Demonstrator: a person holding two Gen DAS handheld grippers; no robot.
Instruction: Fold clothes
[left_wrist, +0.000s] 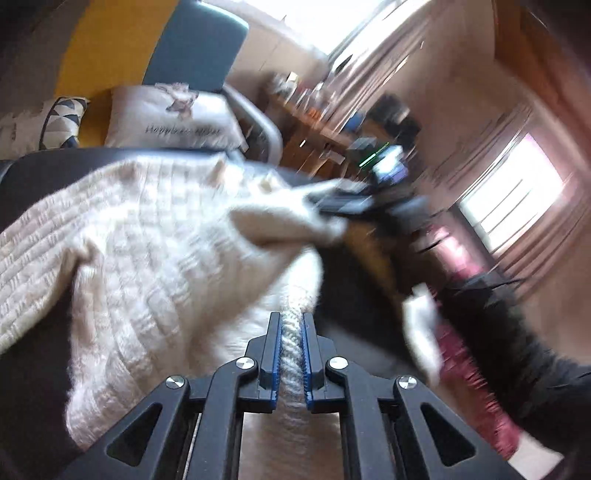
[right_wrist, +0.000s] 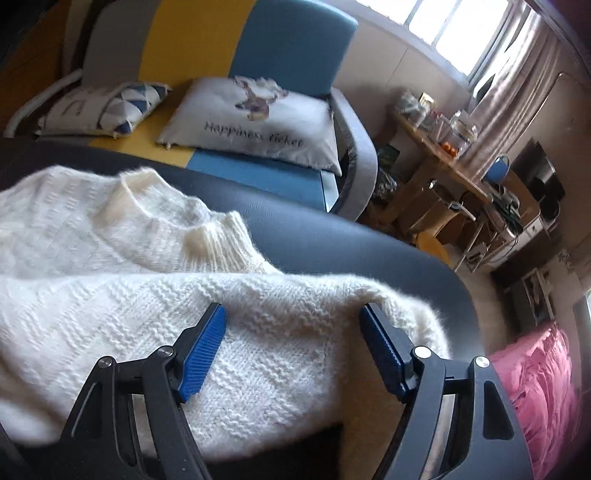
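we see the white knit sweater (right_wrist: 155, 295) lying on a dark padded table (right_wrist: 332, 236), its ribbed collar (right_wrist: 207, 236) facing the sofa. in the left wrist view the left gripper (left_wrist: 291, 354) is clamped on a ribbed fold of the sweater (left_wrist: 147, 236), with the blue pads pressed to the knit on both sides. the fabric drapes from there up to the left of that frame. that view is heavily motion-blurred.

in the same view we note the right gripper (left_wrist: 351, 201) at a far edge of the sweater; the blur hides its fingers there. in the right wrist view the right gripper (right_wrist: 293, 350) has its fingers well apart, with the sweater's edge lying between the blue pads (right_wrist: 203, 350). we cannot tell whether either pad touches the knit.

behind the table stands a blue and yellow sofa (right_wrist: 295, 48) with a lettered pillow (right_wrist: 255, 122) and a patterned pillow (right_wrist: 107, 105). a pink cloth (right_wrist: 535, 387) lies at lower right, off the table.
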